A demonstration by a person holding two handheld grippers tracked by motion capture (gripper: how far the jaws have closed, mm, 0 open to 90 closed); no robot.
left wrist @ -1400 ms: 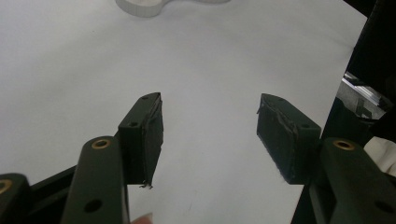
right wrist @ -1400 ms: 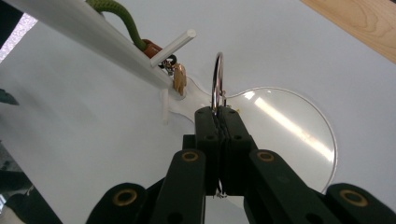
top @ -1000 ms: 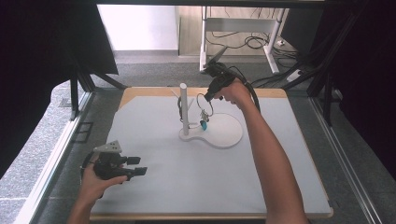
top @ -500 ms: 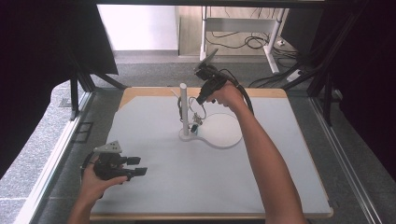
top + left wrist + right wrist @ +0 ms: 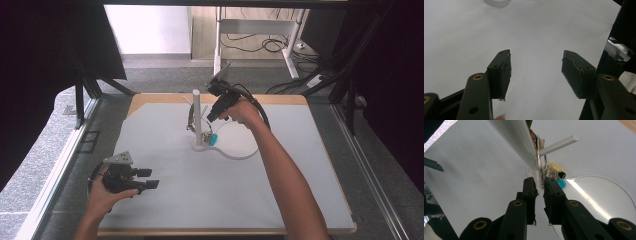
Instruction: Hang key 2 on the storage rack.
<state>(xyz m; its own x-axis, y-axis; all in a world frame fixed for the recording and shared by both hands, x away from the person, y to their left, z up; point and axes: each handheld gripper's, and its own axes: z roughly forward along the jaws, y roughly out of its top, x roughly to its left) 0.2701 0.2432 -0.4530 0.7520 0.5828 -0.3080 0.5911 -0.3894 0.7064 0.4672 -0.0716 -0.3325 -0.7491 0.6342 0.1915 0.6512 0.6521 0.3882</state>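
My black two-jaw grippers [image 5: 212,116] [image 5: 150,179] work over a plain white table cover [image 5: 210,195]; the upright white post stand [image 5: 197,107] carries silver keys with turquoise [image 5: 212,140] and yellow [image 5: 555,166] tags.

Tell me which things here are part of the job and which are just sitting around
In the job:
right gripper
white stand
keys hanging on the stand
blue tag

Just around:
left gripper, open, resting on the table
desk legs and cables behind
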